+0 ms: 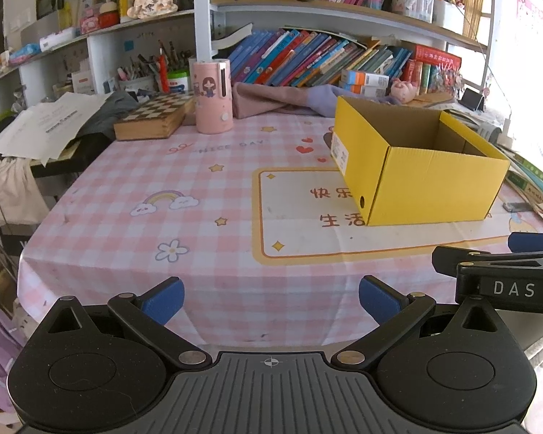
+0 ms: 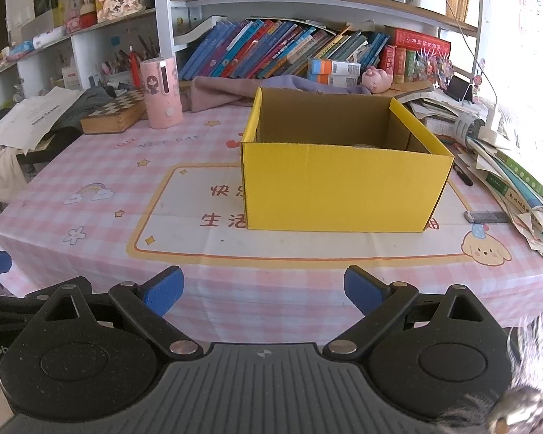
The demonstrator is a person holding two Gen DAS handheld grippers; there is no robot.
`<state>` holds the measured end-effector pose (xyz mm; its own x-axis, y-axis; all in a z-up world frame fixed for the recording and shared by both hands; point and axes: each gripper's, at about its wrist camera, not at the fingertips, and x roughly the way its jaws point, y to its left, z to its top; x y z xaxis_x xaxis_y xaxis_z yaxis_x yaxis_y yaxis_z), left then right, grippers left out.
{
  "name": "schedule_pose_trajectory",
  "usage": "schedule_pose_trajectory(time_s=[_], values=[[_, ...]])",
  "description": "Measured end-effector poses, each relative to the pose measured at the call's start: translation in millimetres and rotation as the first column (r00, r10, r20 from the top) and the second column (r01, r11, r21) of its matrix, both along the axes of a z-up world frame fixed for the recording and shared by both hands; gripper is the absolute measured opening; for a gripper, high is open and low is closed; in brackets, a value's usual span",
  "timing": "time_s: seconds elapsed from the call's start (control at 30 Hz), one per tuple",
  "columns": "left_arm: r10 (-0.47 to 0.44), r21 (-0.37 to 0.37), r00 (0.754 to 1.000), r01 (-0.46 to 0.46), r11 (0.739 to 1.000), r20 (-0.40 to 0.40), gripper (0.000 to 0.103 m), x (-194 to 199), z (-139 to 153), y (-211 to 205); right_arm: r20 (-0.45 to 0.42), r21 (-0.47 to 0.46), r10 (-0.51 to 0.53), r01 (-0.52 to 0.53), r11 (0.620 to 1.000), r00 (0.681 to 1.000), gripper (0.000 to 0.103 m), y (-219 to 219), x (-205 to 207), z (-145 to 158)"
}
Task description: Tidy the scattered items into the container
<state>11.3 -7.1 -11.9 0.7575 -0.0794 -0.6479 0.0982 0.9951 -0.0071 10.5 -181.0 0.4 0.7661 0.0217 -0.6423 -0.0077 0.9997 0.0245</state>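
Yellow box open-topped on the table, toward the right edge and middle of the printed panel. Interior mostly hidden from here; a faint rim of something just visible above the near wall in the right view, too little to name. No loose items left on the cloth around the box, apart from a small grey bar and a dark pen near the right edge. Judged nearly or fully done, unless those two count.

Left gripper spread wide, empty, held back at the near edge. Right gripper likewise wide and empty, facing the box squarely.

Pink checked cloth over the table. Far edge crowded: pink cup, chessboard, folded cloth, papers at the far left corner. Bookshelves behind, bright window at right.
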Motion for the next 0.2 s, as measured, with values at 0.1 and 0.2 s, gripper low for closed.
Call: schedule_pose_trajectory(time_s=[0.1,0.2], values=[[0.003,0.002,1.0,-0.003,1.0,-0.003,0.103,2.1,-0.5,-0.1,-0.003,0.001,-0.003,0.003,1.0,1.0,0.096,-1.1,1.4,-0.7],[0.009,0.006,1.0,-0.009,1.0,-0.008,0.103,5.4,-0.7,-0.1,-0.007,0.001,-0.006,0.006,1.0,1.0,0.097,-1.0,2.8,-1.4]])
